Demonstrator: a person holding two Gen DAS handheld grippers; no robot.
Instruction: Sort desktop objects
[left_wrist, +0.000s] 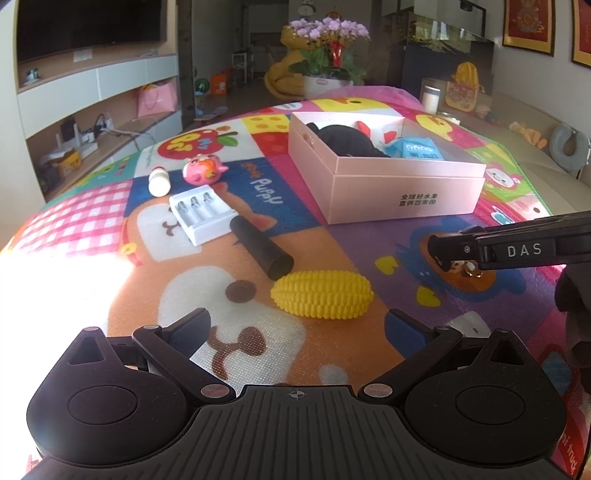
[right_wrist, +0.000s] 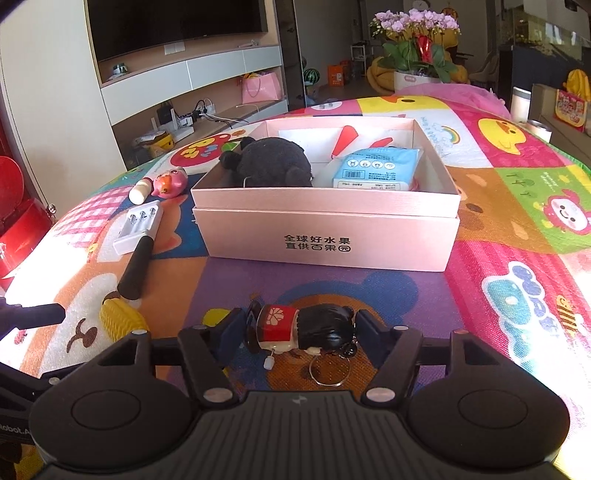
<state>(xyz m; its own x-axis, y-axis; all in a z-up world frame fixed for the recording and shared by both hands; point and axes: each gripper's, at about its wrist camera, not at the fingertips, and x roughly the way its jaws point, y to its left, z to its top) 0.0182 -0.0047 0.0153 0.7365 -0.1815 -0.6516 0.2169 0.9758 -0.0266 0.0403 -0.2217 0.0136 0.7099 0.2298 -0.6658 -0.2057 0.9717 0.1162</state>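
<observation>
Between the fingers of the right gripper (right_wrist: 298, 334) lies a small doll keychain (right_wrist: 303, 330) with black hair, red dress and metal ring. Its jaws are half open; whether the pads already press I cannot tell. I think it should close evenly on the body, not the ring, then lift toward the pink cardboard box (right_wrist: 325, 236). The left gripper (left_wrist: 297, 328) is open and empty, near the yellow rubber corn (left_wrist: 322, 293).

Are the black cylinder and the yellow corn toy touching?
Cannot tell. In the left wrist view the black cylinder's end overlaps the yellow corn toy's top edge, with no gap or contact plainly visible.
</observation>
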